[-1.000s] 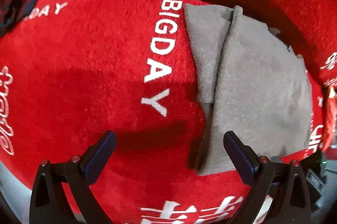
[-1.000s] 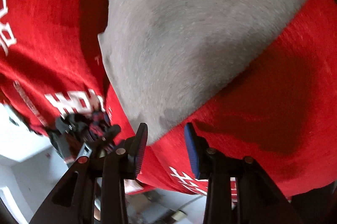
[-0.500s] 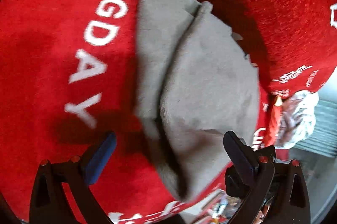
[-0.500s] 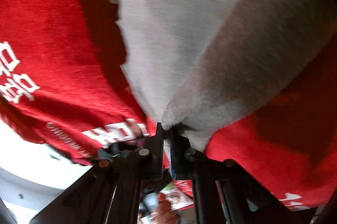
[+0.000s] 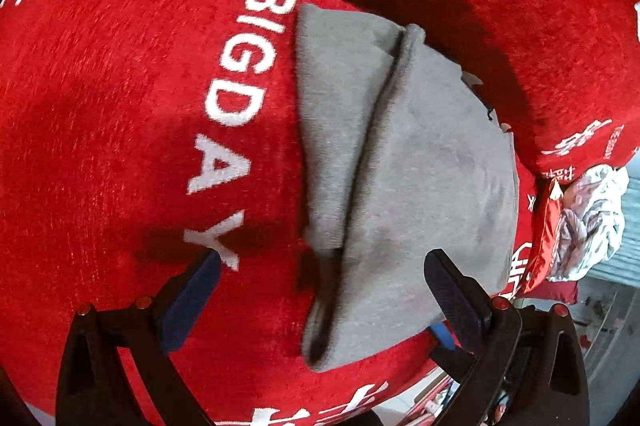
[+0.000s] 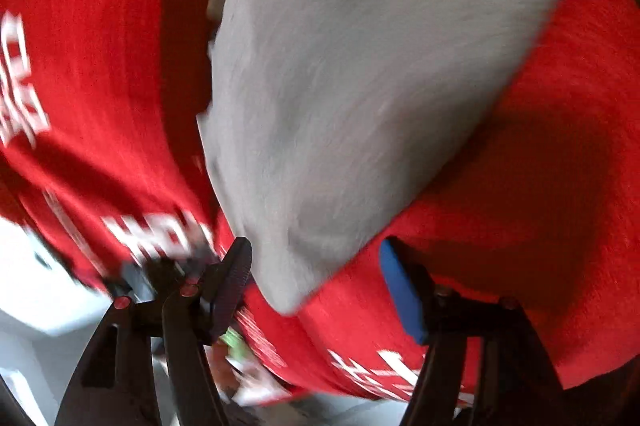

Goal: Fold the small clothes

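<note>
A small grey garment (image 5: 404, 178) lies folded on a red seat cover (image 5: 120, 106) with white lettering, one layer lapped over another along a seam down its middle. My left gripper (image 5: 320, 290) stands open just above the garment's near corner, pads apart and touching nothing. In the right wrist view the same grey garment (image 6: 360, 74) fills the upper middle, blurred. My right gripper (image 6: 316, 278) has its jaws opening; the garment's near corner lies between them, clear of both pads.
A red back cushion (image 5: 520, 6) rises behind the garment. A crumpled white cloth (image 5: 592, 222) and a red packet (image 5: 544, 238) sit past the seat's right edge. Pale floor (image 6: 36, 266) shows below the seat's edge in the right wrist view.
My right gripper shut on the garment's corner half a second ago and has now let it go, jaws apart. My left gripper swung over the garment's near corner and stayed open.
</note>
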Demonstrator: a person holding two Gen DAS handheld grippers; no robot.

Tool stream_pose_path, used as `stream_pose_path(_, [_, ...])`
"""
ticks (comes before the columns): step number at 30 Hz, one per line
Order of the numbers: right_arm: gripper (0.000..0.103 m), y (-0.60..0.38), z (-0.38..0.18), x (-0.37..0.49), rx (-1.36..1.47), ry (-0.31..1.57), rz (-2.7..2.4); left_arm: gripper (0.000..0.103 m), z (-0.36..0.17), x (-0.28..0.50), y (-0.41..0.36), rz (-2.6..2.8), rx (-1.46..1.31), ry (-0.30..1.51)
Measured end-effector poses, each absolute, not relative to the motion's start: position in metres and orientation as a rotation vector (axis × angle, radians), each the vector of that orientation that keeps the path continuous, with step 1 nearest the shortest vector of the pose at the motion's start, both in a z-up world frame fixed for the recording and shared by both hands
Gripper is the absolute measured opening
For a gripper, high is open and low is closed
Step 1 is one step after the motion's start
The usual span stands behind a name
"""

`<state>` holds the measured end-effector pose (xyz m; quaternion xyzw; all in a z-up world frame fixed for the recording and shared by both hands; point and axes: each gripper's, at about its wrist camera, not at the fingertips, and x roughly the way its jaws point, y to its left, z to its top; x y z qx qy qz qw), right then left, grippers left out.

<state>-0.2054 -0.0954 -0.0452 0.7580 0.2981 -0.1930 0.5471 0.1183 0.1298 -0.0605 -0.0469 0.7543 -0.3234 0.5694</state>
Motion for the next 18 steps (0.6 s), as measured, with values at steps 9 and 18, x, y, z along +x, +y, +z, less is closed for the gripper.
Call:
stream_pose_path(9, [0.027, -0.07, -0.066, -0.134, 1.871, 0.716, -0.345, 0.102, -0.066, 0.123, 0.136, -0.792, -0.216, 1.807])
stream_pose_path(18, [0.008, -0.089, -0.029, -0.13, 1.893, 0.552, -0.179, 0.102, -0.07, 0.124, 0.089, -0.923, -0.369, 1.833])
